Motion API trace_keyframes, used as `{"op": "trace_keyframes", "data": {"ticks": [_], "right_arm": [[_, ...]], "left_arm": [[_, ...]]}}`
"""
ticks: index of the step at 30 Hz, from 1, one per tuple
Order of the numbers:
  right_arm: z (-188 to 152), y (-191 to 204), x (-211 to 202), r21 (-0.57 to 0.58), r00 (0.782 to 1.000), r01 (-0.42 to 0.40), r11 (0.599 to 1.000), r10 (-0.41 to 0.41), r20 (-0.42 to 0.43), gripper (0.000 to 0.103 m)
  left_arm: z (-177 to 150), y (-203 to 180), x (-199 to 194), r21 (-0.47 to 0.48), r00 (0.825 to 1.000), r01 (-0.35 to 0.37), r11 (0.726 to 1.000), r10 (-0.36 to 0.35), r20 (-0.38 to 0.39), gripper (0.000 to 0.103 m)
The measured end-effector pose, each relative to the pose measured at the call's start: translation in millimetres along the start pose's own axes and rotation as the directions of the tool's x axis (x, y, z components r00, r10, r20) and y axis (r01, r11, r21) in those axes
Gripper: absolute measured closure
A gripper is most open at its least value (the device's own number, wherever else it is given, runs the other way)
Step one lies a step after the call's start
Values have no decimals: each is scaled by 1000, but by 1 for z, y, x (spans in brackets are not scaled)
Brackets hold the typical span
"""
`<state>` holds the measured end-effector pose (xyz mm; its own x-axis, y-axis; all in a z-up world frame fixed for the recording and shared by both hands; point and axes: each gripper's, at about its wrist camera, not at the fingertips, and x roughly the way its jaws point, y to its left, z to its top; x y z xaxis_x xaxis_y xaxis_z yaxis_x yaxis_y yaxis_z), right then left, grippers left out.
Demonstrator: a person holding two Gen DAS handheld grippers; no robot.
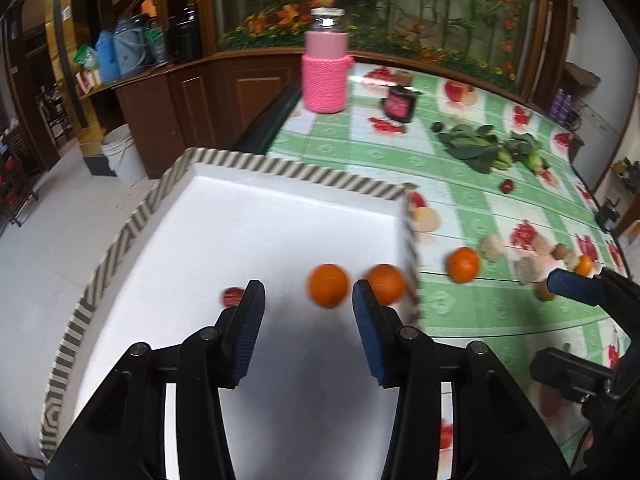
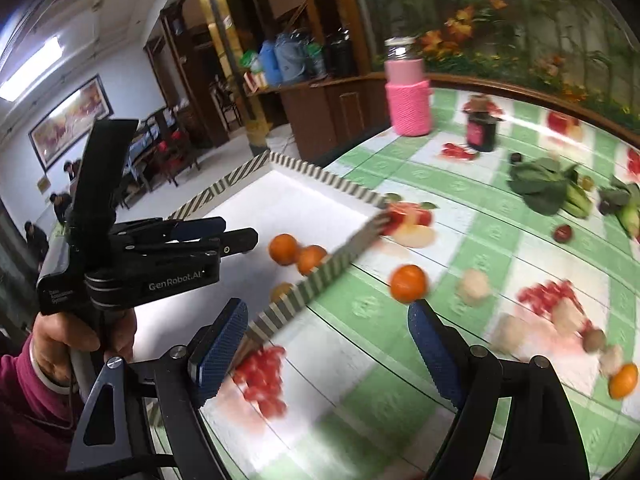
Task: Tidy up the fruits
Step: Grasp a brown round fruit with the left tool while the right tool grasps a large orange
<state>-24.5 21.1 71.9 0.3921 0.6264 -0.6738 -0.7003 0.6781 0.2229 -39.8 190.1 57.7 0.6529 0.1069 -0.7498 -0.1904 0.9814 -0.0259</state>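
A white tray (image 1: 280, 216) with a striped rim sits at the table's left end. In it lie two oranges (image 1: 328, 285) (image 1: 386, 284) and a small red fruit (image 1: 232, 297). My left gripper (image 1: 308, 294) hangs over the tray, open, with the nearer orange just beyond its tips and untouched. A third orange (image 2: 408, 283) lies on the tablecloth outside the tray rim (image 2: 320, 276). My right gripper (image 2: 326, 312) is open above the rim and cloth, its right fingertip (image 2: 418, 312) just short of that orange. Nothing is between its fingers. The left gripper (image 2: 240, 236) shows side-on, held by a hand.
A pink-sleeved bottle (image 1: 325, 76) and a dark jar (image 1: 398, 105) stand at the back. Leafy greens (image 1: 472, 146) and a small dark red fruit (image 1: 507, 186) lie mid-table. A small orange (image 2: 624, 380) and a brown fruit (image 2: 594, 339) lie far right. The green tablecloth (image 2: 384, 396) has printed fruit.
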Motion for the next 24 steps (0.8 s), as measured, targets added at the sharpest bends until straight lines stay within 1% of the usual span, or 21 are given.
{"op": "trace_keyframes", "data": {"ticks": [1,2,4,5,6,10,13,16,18,22,24], "right_arm": [[-4,-5,-6,14,1000,4,1000,-4,-3,19],[-8,-13,-14,31,1000,27,999,-26,-11,18],[-15,-25,-26,41,997,70,997,-70,-17,15],[-20,-32,-33,43,996,90,995,-89,-17,14],[-25,-39,-41,50,994,108,993,-107,-13,14],[-45,-69,-70,110,986,168,980,-168,-11,13],[-63,-97,-89,170,970,243,955,-242,-28,13],[-78,-118,-105,219,964,266,939,-264,-37,13],[-86,-126,-116,215,947,319,923,-318,-38,13],[-101,-142,-128,215,930,367,905,-362,-63,13],[-106,-149,-128,207,917,398,894,-389,-88,13]], "left_arm": [[0,-6,-2,6,1000,9,1000,-9,2,59],[0,-10,-3,11,1000,15,1000,-15,4,59],[0,-23,-7,27,999,34,999,-34,10,52],[0,-27,-8,30,999,39,999,-40,13,46],[0,-33,-10,36,999,50,998,-51,17,44],[-1,-63,-11,83,995,103,991,-104,10,44],[-1,-88,-7,120,989,146,982,-145,-13,43],[-4,-115,-2,165,983,184,969,-180,-41,43],[-8,-129,0,188,979,202,961,-194,-57,43],[-18,-161,8,242,971,235,941,-216,-101,43],[-21,-169,11,249,967,251,935,-228,-118,43]]}}
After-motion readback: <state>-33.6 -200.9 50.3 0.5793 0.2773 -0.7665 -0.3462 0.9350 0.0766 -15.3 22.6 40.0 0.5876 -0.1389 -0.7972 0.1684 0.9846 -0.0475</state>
